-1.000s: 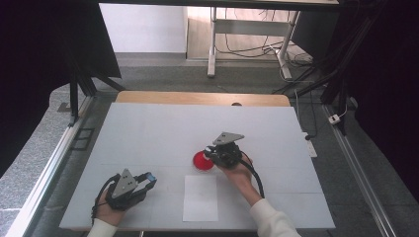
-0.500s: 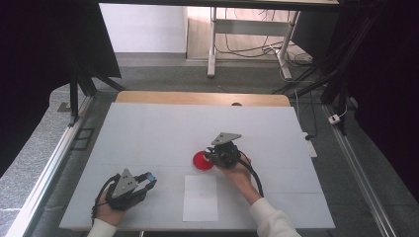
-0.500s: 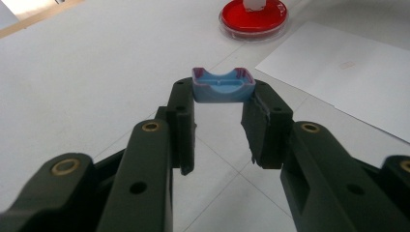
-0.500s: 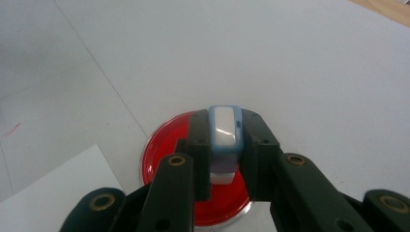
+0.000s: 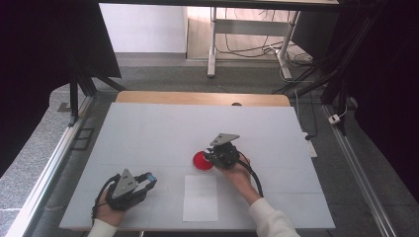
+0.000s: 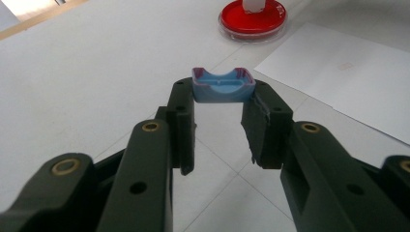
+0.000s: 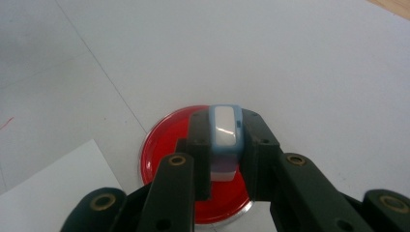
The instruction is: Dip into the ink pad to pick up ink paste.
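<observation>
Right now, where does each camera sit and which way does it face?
High view: above the table's near edge, looking forward and down; forearms, both grippers.
Left gripper view: on the left hand-held gripper, along its jaws clamping a blue piece.
Right gripper view: on the right hand-held gripper, down over its white-blue piece.
All share the red dish.

White table [image 5: 148,128], red round dish [image 5: 199,161] on it, white paper sheet [image 5: 200,197] just beside

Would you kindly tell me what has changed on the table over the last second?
Nothing visibly changed. The right gripper stays shut on the white stamp over the red dish, and the left gripper keeps hold of the blue cap beside the paper sheet.
</observation>
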`<action>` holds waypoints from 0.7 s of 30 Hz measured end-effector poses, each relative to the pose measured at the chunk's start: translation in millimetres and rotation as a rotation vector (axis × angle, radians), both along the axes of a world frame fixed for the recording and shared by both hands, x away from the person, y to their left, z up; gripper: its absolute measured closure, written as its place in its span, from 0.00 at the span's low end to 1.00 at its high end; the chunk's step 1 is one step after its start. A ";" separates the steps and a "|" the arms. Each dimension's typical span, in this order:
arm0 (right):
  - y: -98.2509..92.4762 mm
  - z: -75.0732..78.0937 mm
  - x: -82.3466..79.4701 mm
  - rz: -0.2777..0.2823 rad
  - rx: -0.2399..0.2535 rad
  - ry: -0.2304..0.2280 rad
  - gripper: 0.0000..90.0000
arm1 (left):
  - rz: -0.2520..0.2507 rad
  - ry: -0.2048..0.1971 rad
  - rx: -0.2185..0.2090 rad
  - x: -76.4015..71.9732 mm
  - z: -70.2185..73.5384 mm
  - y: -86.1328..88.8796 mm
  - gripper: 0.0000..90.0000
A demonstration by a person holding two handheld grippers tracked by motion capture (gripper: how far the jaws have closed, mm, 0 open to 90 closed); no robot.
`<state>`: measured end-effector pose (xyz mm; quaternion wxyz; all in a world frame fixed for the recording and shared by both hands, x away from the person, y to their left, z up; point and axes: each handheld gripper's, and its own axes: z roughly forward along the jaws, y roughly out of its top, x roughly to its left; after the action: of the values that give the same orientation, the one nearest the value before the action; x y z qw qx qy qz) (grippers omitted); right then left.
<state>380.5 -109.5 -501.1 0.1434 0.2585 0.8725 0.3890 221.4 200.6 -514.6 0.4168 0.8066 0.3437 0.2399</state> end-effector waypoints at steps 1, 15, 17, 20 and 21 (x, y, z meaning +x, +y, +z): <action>-0.1 -0.2 0.1 0.000 0.004 0.001 0.84 | -0.001 0.000 -0.001 -0.1 0.1 0.0 0.73; -3.0 3.3 -1.9 -0.022 0.042 -0.006 0.83 | -0.001 0.001 -0.003 -0.1 0.1 -0.2 0.73; -3.9 5.4 -2.6 -0.023 0.058 -0.011 0.84 | 0.000 -0.001 -0.003 0.1 0.1 0.1 0.73; -5.8 9.5 -4.3 -0.021 0.077 -0.030 0.84 | 0.001 -0.001 -0.004 0.3 0.0 0.5 0.73; -6.4 10.6 -4.7 -0.021 0.085 -0.034 0.83 | 0.000 -0.001 -0.003 0.3 0.0 0.4 0.73</action>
<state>375.8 -115.9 -490.5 0.1511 0.2668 0.8499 0.4285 221.7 201.0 -514.6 0.4182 0.8059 0.3439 0.2396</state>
